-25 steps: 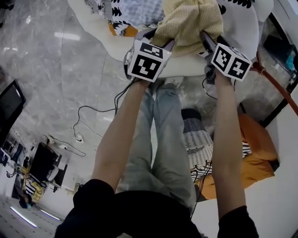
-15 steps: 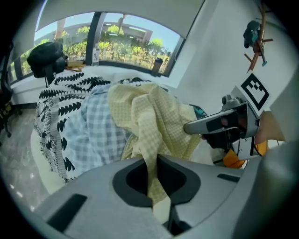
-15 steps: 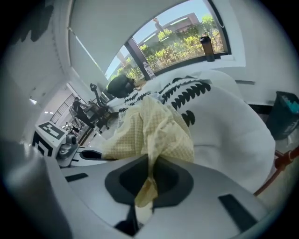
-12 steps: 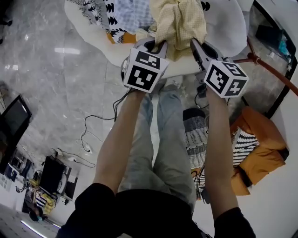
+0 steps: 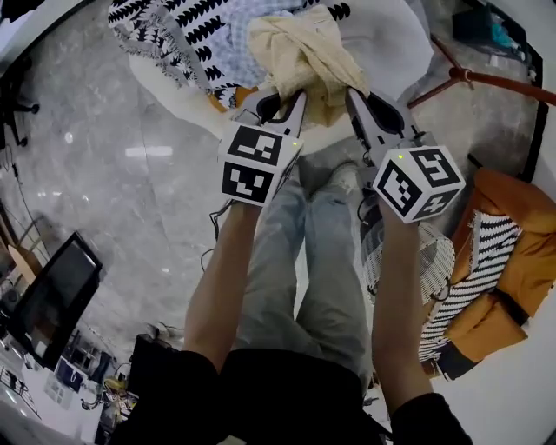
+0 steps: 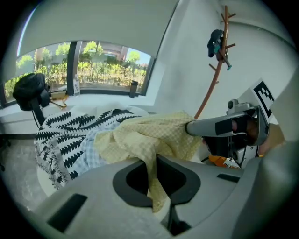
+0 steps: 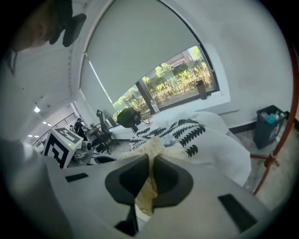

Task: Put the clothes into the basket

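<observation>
Left tongs (image 5: 295, 97): closed tight on a fold of the yellow checked cloth (image 5: 304, 52). In the left gripper view the fabric runs down between the jaws.
Right tongs (image 5: 354, 96): also clamped on the yellow cloth. The right gripper view shows a strip of it pinched between the jaws.
Yellow cloth: it is held by both tongs at its near edge. The rest is bunched over the pile on the bench (image 5: 187, 97). I can't tell whether its far side touches the pile.
Pile: a black-and-white leaf-print cloth (image 5: 187, 26) and a pale blue checked cloth (image 5: 230, 43) lie on the bench just left of the yellow one. White fabric with black marks (image 5: 391, 30) lies to its right.
Floor, my right: an orange bundle (image 5: 521, 269) has a striped cloth (image 5: 482, 252) draped on it. A white lattice-patterned thing (image 5: 430, 261) sits between it and my legs. I can't tell which of these is the basket, and both are well apart from the yellow cloth.
Other: a reddish coat stand (image 6: 219, 51) stands beyond the bench.
</observation>
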The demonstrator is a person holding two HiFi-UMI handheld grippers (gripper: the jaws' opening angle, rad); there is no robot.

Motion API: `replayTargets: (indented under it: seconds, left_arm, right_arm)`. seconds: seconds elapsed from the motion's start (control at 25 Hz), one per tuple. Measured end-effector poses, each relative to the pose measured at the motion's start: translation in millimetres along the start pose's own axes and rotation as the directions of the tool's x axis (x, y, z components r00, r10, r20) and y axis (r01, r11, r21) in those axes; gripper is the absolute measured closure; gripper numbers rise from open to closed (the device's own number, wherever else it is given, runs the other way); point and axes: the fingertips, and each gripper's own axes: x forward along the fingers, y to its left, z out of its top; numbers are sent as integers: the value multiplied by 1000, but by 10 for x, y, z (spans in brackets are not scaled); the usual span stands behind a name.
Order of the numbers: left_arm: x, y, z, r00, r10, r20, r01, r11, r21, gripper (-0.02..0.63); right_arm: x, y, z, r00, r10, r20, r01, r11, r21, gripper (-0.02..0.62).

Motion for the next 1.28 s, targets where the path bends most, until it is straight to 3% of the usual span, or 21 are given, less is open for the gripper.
replayTargets:
  seconds: [0.12, 0.4, 0.6, 0.8, 1.0, 1.28]
  left_arm:
    - [-172, -190, 168, 999, -4, 40, 4, 1000, 4, 588]
    - [-385, -575, 652, 990, -23, 136, 18, 999, 37, 588]
    - [-846, -784, 1034, 985, -19, 173, 13, 999, 35, 588]
    - [-1445, -718, 1779, 956, 29, 292, -37, 999, 23, 588]
    - [-2048, -756, 2336, 931, 30, 365, -48, 998, 42, 588]
    - [-2506, -1155, 2740, 908, -28, 418, -16, 995, 101, 588]
  right_arm:
    - [-260, 144, 198, 999, -3, 39, 5, 999, -54, 573]
    - [-704, 191, 724, 988, -7, 153, 16, 998, -58, 574]
    - [-1063, 478, 1158, 984, 3, 178, 8, 998, -62, 573]
    - [-1294, 913, 2065, 961, 70, 266, -36, 991, -133, 574]
    - [-1644, 1314, 2743, 942, 64, 330, -6, 985, -172, 574]
    - [-2303, 1595, 3169, 896, 31, 443, 48, 985, -166, 574]
